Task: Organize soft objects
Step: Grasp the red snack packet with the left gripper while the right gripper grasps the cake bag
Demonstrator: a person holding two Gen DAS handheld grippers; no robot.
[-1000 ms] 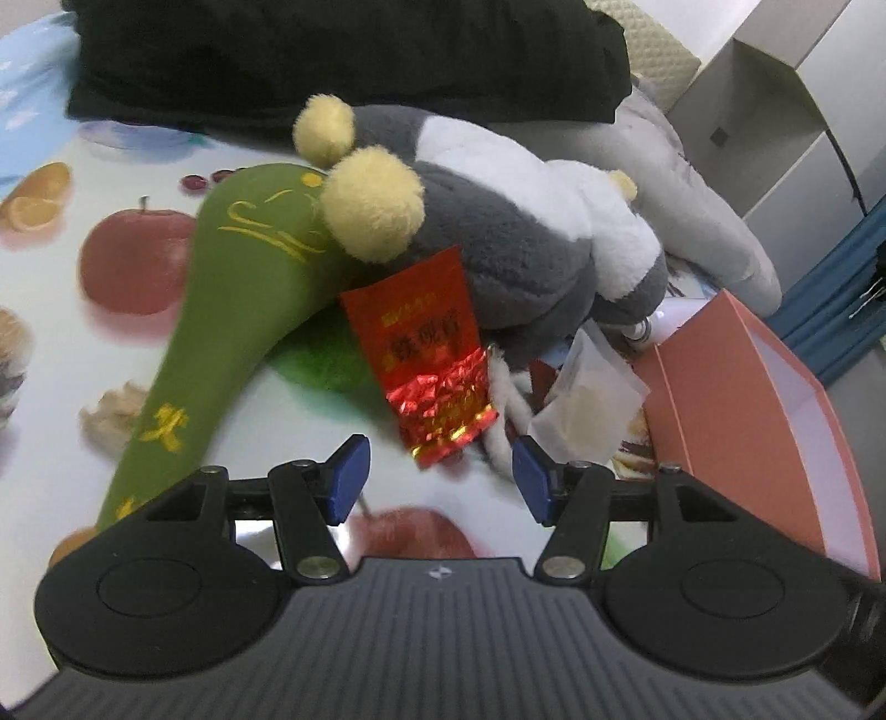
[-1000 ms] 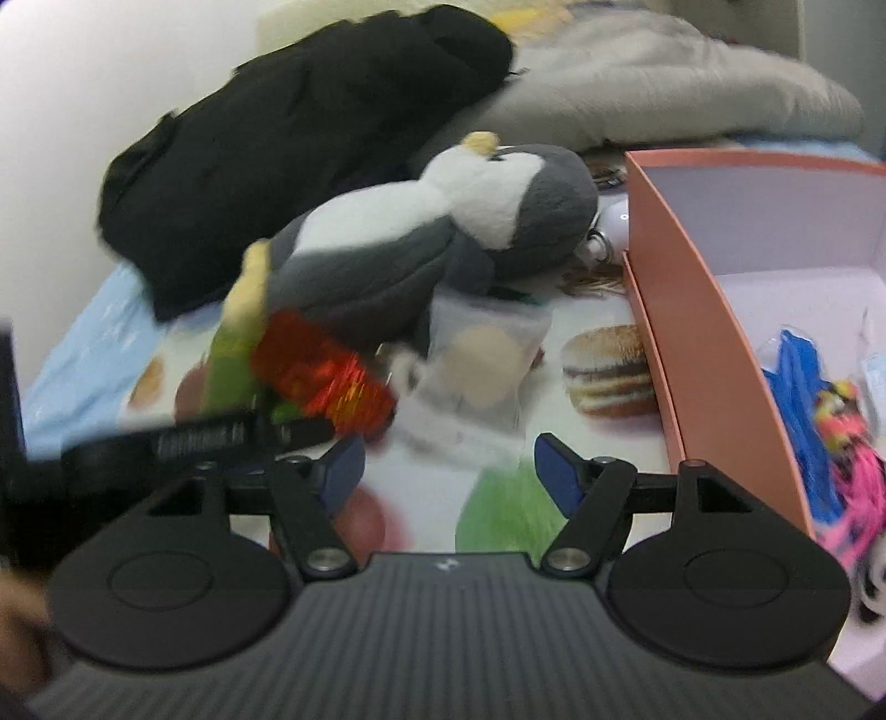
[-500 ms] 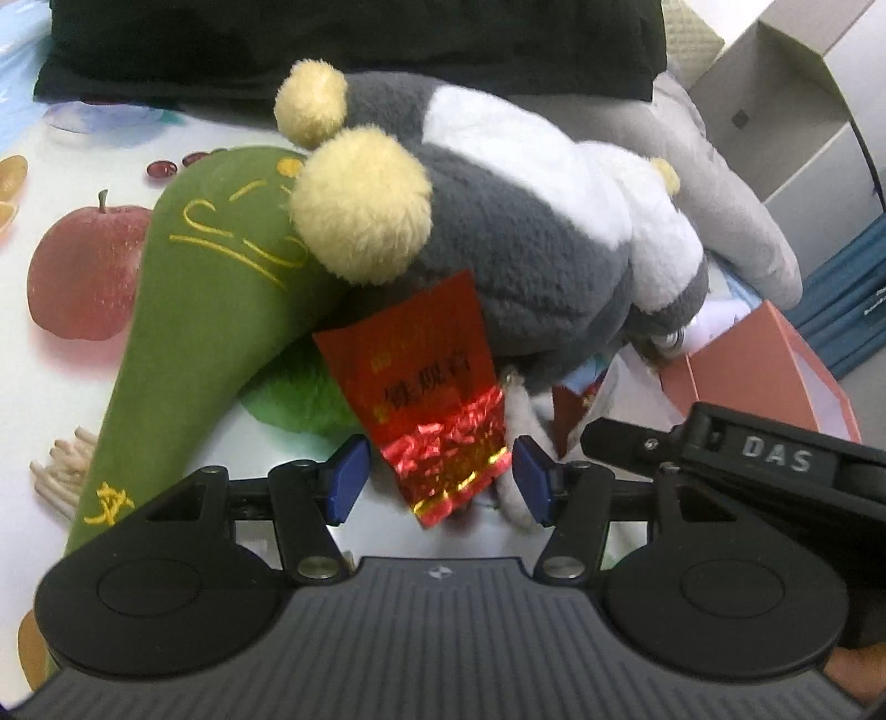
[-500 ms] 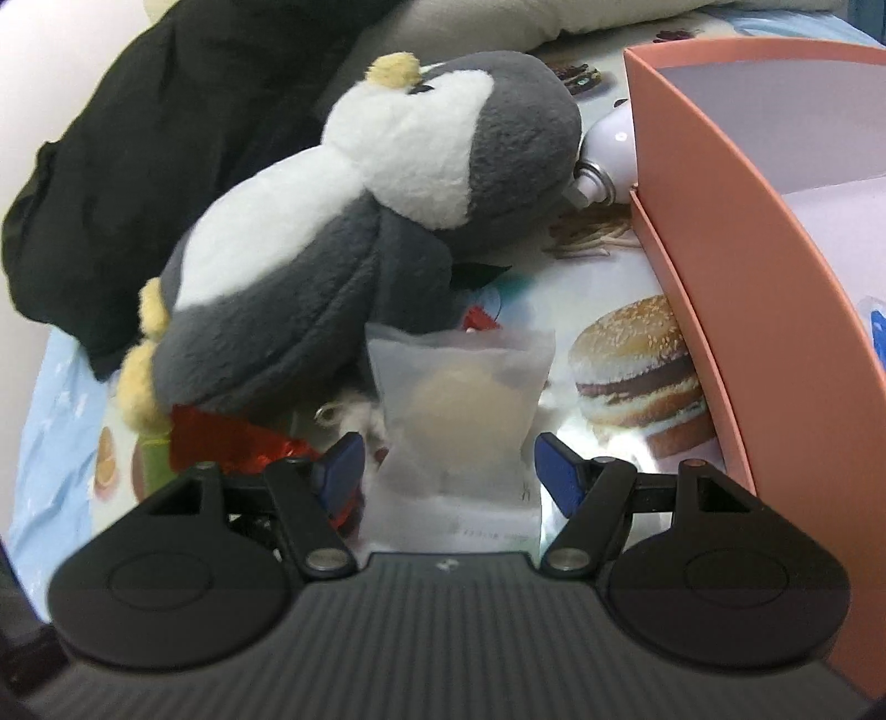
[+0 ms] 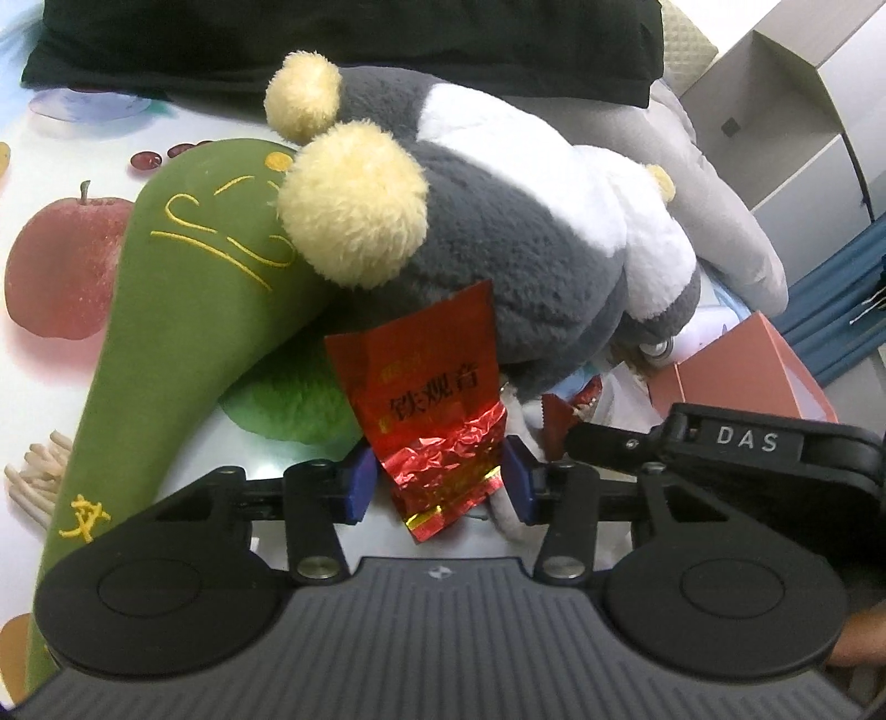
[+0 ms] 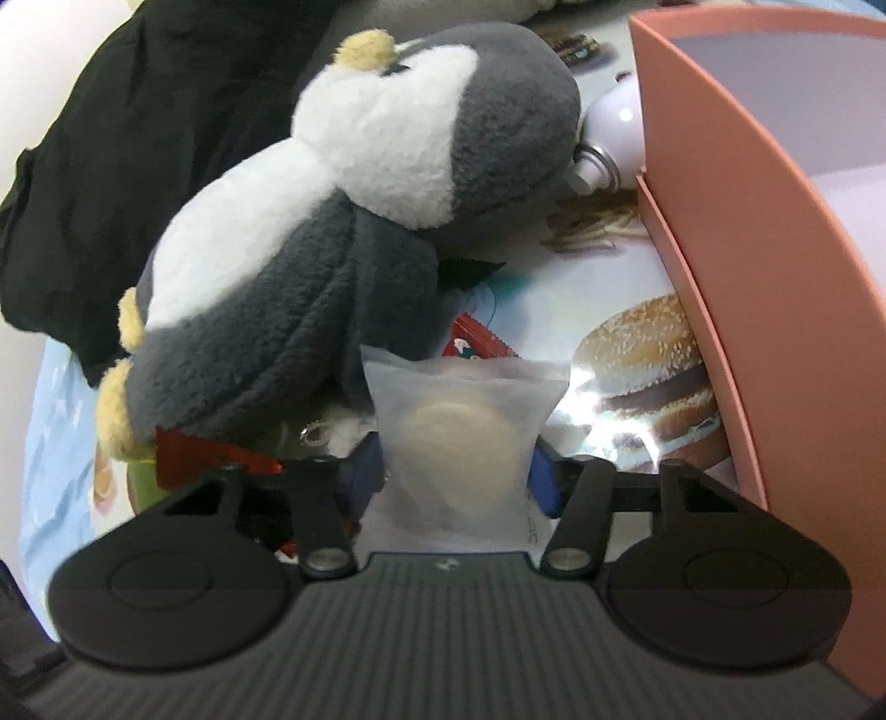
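Note:
A grey and white plush penguin (image 5: 515, 243) lies on the table, also in the right wrist view (image 6: 332, 249). A green plush (image 5: 183, 288) lies under its feet. My left gripper (image 5: 440, 484) has its blue pads against both sides of a red foil tea packet (image 5: 432, 399). My right gripper (image 6: 457, 479) has its pads against both sides of a frosted pouch (image 6: 459, 432) holding a round pale piece. The right gripper's body (image 5: 747, 459) shows in the left wrist view.
A salmon-pink open box (image 6: 775, 266) stands at the right, also in the left wrist view (image 5: 742, 371). Black clothing (image 5: 332, 39) and a grey garment (image 5: 720, 210) lie behind the penguin. A small white bottle (image 6: 609, 127) lies by the box. A small red sachet (image 6: 476, 343) lies under the penguin.
Both grippers moved forward and narrowed: the left now brackets the red tea packet, the right the frosted pouch. The right gripper came into the left wrist view.

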